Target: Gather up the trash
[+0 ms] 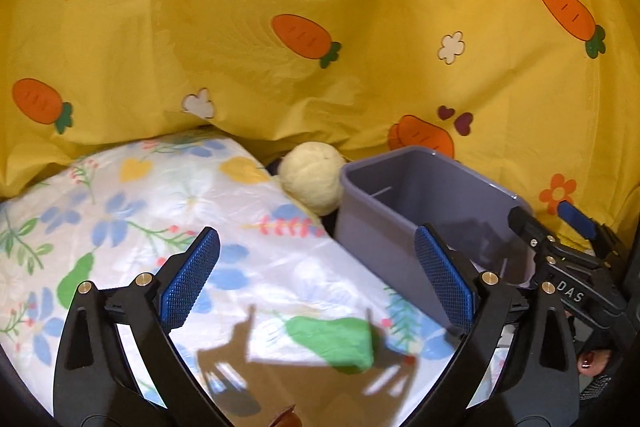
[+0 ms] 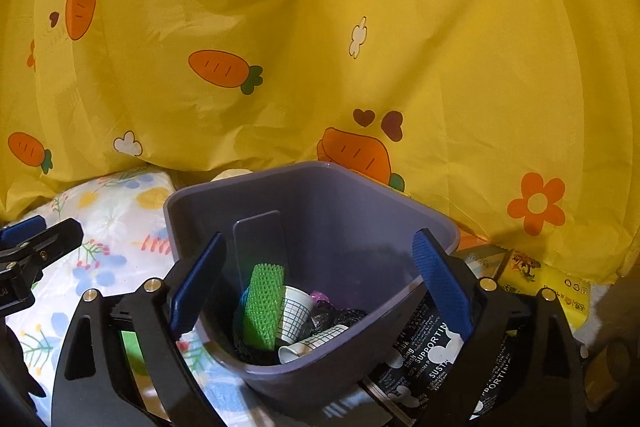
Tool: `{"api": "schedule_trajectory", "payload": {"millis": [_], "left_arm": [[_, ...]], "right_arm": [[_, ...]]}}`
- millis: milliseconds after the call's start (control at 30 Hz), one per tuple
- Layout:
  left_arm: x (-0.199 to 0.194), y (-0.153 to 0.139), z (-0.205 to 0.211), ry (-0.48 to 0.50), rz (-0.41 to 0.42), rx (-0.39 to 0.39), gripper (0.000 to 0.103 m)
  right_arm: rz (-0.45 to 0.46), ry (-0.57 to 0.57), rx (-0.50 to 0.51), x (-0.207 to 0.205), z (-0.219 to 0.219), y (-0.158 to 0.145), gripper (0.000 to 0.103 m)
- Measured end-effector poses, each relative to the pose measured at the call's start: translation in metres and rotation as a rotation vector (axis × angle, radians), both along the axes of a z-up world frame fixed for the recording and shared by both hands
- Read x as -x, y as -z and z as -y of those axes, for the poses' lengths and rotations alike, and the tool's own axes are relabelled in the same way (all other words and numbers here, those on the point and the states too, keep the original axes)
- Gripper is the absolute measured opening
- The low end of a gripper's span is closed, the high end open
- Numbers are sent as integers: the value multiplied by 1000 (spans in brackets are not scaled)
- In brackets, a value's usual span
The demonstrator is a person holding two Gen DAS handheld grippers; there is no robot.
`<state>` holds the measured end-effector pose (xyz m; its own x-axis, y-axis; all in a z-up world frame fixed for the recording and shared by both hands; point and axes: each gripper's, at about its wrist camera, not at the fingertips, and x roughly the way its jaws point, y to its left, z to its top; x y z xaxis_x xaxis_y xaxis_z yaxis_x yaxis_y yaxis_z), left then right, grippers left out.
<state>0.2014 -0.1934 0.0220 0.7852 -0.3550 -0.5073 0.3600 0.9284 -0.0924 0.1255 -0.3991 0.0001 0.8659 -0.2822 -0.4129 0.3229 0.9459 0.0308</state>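
— Blue-padded, both of them: left gripper (image 1: 316, 275) spread wide over the flowered sheet (image 1: 120, 211), right gripper (image 2: 320, 283) spread wide above the bin (image 2: 332, 379), neither holding anything.
— And the trash?
— Paper cups (image 2: 296, 307) and a green net (image 2: 264, 303) lie inside it; yellow carrot cloth (image 2: 400, 27) hangs behind

Grey-purple bin (image 2: 320, 211), yellow carrot-print cloth (image 1: 248, 39), white floral sheet (image 1: 132, 211), cream ball (image 1: 312, 177)

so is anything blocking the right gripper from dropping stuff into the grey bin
Nothing visible does. The right hand-held gripper hangs open right above the grey plastic bin, whose open mouth shows paper cups and green foam netting inside.
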Motion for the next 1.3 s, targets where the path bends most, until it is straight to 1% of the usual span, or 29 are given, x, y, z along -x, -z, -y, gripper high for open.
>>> {"api": "schedule_trajectory", "payload": {"millis": [133, 300, 400, 533, 700, 800, 1000, 1300], "left_arm": [[19, 2, -39, -132, 34, -19, 97], [48, 3, -80, -234, 60, -47, 97], [68, 3, -99, -280, 82, -55, 97], [94, 1, -120, -290, 100, -27, 97], [120, 3, -134, -320, 121, -56, 97], [131, 4, -140, -319, 121, -58, 97], [147, 5, -151, -315, 119, -47, 97], [161, 1, -161, -304, 126, -21, 97]], "right_arm": [[3, -24, 22, 5, -24, -1, 98], [30, -63, 4, 21, -52, -2, 98], [32, -85, 12, 31, -72, -3, 98], [38, -112, 28, 48, -98, -6, 98], [52, -144, 39, 70, -124, -10, 98], [60, -154, 52, 84, -135, -12, 98], [72, -165, 56, 103, -147, -15, 98], [77, -172, 57, 114, -159, -17, 98]]}}
